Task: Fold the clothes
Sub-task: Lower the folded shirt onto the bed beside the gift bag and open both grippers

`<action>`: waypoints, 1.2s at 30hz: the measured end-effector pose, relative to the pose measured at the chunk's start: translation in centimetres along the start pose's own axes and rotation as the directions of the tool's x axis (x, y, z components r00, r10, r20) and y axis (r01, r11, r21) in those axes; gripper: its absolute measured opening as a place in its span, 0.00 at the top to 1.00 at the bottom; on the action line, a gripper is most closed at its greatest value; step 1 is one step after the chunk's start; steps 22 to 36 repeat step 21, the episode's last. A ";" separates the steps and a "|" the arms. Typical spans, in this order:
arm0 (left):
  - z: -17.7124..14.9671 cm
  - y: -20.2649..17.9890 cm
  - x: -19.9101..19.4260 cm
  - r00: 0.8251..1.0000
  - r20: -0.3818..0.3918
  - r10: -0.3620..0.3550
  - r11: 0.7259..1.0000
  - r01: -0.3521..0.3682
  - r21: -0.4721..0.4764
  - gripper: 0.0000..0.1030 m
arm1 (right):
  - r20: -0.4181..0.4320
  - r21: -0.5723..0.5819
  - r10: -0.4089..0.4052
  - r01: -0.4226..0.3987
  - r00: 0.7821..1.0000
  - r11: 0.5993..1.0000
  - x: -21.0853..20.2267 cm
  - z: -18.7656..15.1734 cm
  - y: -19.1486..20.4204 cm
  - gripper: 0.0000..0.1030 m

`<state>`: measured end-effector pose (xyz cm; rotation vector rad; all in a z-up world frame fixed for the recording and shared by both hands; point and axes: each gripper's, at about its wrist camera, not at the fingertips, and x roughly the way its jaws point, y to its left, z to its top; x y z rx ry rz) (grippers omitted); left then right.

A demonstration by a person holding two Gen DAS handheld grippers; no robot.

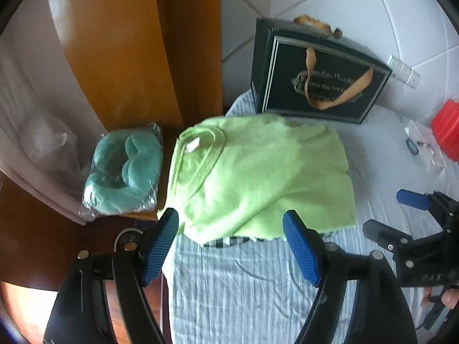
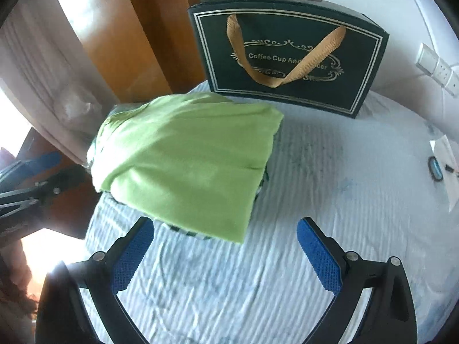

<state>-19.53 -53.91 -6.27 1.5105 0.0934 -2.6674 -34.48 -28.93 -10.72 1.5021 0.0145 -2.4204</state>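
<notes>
Left wrist view shows the folded light-green cotton shirt (image 1: 258, 172) at frame centre on the striped bed sheet (image 1: 243, 281); both tools, left tool (image 1: 231, 249) and right tool (image 2: 225, 253), stand apart, empty. A careless regrasp could pull the fold open, I think.

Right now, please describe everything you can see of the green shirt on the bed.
The green shirt is light lime green and looks like soft knit cloth. It lies folded into a rough rectangle on the pale striped bedcover, with its ribbed neckline and a small white label showing at the left end. A checked cloth peeks out from under its near edge. Its far edge lies close to the dark gift bag. No gripper touches it.
</notes>
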 end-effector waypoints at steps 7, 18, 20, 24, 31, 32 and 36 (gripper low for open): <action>-0.5 -0.3 -0.3 1.000 0.007 -0.002 1.000 0.002 0.010 0.27 | 0.004 -0.015 -0.012 0.012 1.000 1.000 -0.6 -0.4 0.9 0.02; -0.7 -0.4 0.0 1.000 -0.004 0.028 0.999 -0.028 0.017 0.27 | 0.016 -0.015 -0.010 0.010 1.000 1.000 -1.1 -0.2 1.4 0.02; -0.8 -0.5 0.1 1.000 -0.008 0.028 1.000 -0.028 0.014 0.27 | 0.016 -0.016 -0.011 0.011 1.000 1.000 -1.1 -0.1 1.4 0.02; -0.9 -0.4 0.1 1.000 -0.010 0.024 1.000 -0.024 0.010 0.27 | 0.016 -0.016 -0.011 0.012 1.000 1.000 -1.1 -0.1 1.5 0.02; -0.9 -0.4 0.1 1.000 -0.010 0.024 1.000 -0.024 0.010 0.27 | 0.016 -0.016 -0.011 0.012 1.000 1.000 -1.1 -0.1 1.5 0.02; -0.9 -0.4 0.1 1.000 -0.010 0.024 1.000 -0.024 0.010 0.27 | 0.016 -0.016 -0.011 0.012 1.000 1.000 -1.1 -0.1 1.5 0.02; -0.9 -0.4 0.1 1.000 -0.010 0.024 1.000 -0.024 0.010 0.27 | 0.016 -0.016 -0.011 0.012 1.000 1.000 -1.1 -0.1 1.5 0.02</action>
